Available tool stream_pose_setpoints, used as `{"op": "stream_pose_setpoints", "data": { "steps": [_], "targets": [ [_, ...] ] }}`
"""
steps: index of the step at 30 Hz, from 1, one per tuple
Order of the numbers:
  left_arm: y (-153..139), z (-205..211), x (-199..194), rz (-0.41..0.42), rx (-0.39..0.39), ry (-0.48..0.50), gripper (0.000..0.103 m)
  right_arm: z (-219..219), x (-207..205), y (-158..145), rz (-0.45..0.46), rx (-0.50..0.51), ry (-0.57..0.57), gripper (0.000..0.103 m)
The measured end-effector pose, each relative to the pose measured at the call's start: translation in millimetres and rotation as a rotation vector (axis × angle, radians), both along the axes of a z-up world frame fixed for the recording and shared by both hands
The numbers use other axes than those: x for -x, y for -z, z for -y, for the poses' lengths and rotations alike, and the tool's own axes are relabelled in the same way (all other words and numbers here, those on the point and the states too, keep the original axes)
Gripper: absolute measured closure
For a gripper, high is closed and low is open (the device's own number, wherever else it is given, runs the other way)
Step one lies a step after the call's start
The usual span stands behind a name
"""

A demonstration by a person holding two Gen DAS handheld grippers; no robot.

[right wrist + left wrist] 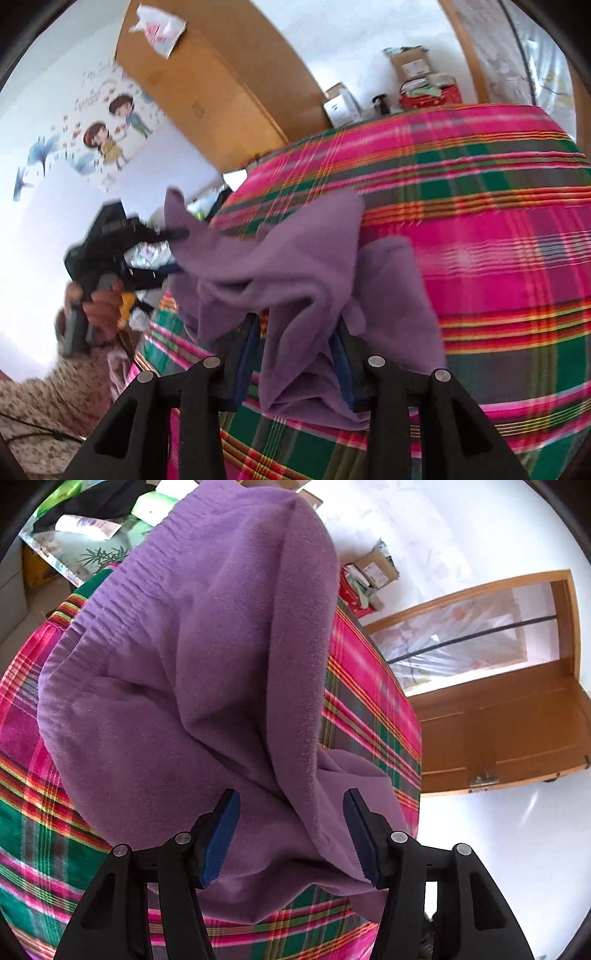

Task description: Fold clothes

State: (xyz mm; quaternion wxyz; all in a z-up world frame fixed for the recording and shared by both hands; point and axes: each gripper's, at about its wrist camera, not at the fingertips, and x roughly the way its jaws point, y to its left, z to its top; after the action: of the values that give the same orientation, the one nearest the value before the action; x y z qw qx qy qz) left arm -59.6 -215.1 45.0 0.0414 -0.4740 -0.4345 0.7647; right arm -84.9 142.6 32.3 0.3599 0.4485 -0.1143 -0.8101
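Your left gripper (291, 834) stands spread, purple garment (192, 657) sagging between its pads unpinched. Your right gripper (295, 354) pinches a bunched fold. The garment hangs rumpled over the plaid cloth (498, 229), stretching from right gripper toward left, so the left is nearer the free edge.

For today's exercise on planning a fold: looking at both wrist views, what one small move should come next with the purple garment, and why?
Probably close the left tongs on the soft purple fleece garment. They stand open with its edge lying between the blue pads, while the right tongs have bunched fabric between them. With both ends held, the cloth could be spread flat on the pink-and-green plaid cloth.
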Motion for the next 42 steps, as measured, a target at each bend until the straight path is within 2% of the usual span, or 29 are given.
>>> {"op": "stream_pose_setpoints", "data": {
  "steps": [5, 8, 11, 13, 16, 18, 23, 25, 27, 29, 34, 37, 42],
  "targets": [
    [6, 9, 7, 0.014, 0.002, -0.033, 0.045, 11, -14, 12, 0.007, -0.022, -0.025, 0.064],
    [8, 12, 10, 0.025, 0.007, -0.043, 0.054, 15, -26, 15, -0.028, -0.087, -0.025, 0.067],
    [11, 13, 14, 0.034, 0.012, -0.039, 0.07, 16, -33, 12, -0.089, -0.149, 0.005, 0.081],
    [13, 14, 16, 0.037, 0.019, -0.041, 0.084, 17, -38, 3, -0.156, -0.203, 0.03, 0.09],
    [12, 14, 12, 0.036, 0.025, -0.045, 0.093, 17, -49, -14, -0.273, -0.289, 0.083, 0.093],
    [12, 15, 9, 0.025, 0.017, -0.049, 0.095, 15, -53, -24, -0.325, -0.327, 0.119, 0.093],
    [8, 15, 7, 0.001, -0.003, -0.05, 0.096, 8, -71, -56, -0.533, -0.498, 0.265, 0.094],
    [7, 13, 6, -0.003, -0.015, -0.044, 0.096, 8, -83, -68, -0.632, -0.579, 0.3, 0.094],
    [6, 7, 8, -0.007, -0.02, -0.036, 0.096, 13, -91, -73, -0.692, -0.667, 0.305, 0.094],
    [7, 2, 10, -0.006, -0.019, -0.033, 0.096, 15, -94, -68, -0.698, -0.736, 0.282, 0.094],
    [13, -7, 16, 0.019, -0.016, -0.016, 0.096, 8, -97, -36, -0.588, -0.832, 0.191, 0.093],
    [14, -10, 19, 0.026, -0.014, -0.014, 0.096, -1, -98, -37, -0.511, -0.796, 0.139, 0.089],
    [1, -7, 22, -0.01, -0.001, -0.019, 0.096, -19, -101, -47, -0.401, -0.707, 0.067, 0.089]
  ]
}}
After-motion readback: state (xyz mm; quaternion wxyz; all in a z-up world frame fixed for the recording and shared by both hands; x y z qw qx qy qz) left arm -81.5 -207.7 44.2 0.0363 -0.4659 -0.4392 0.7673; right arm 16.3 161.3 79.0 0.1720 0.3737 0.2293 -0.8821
